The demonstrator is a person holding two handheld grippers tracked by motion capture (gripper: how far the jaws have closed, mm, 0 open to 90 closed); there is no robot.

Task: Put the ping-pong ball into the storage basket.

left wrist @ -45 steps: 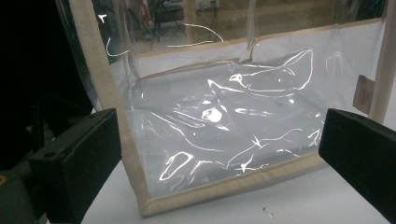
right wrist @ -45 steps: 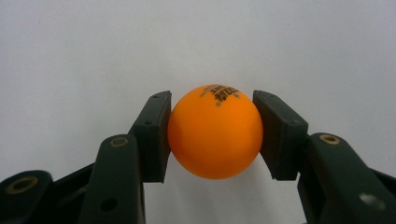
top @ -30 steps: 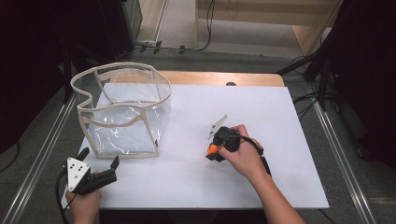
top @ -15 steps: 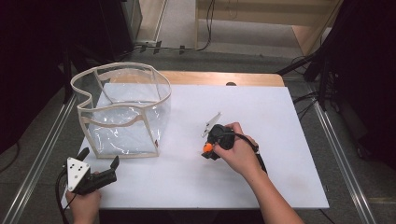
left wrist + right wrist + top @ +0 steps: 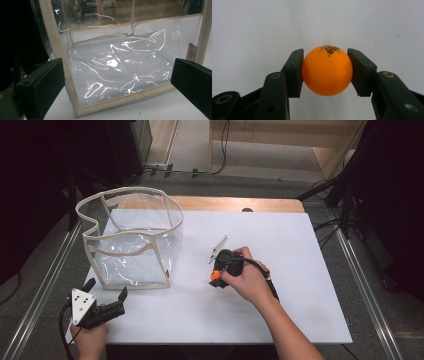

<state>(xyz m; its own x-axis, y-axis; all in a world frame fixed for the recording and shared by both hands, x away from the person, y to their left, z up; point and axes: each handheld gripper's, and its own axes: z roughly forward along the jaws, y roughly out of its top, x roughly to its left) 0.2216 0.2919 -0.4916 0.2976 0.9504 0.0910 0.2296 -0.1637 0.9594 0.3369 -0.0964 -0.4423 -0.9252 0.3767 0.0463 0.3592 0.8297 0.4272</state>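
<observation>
Carried left toward the clear bag [image 5: 131,240], the right hand-held gripper [image 5: 215,276] clamps the orange ball [image 5: 327,70] squarely between both pads above the table [image 5: 300,270].

right gripper [image 5: 216,276] with orange ball [image 5: 214,275] clamped, shifted left across the white table [image 5: 300,270], nearer the clear bag [image 5: 131,240]

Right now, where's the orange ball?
The orange ball is clamped in the right tongs near the middle of the white table, right of the clear bag.
</observation>
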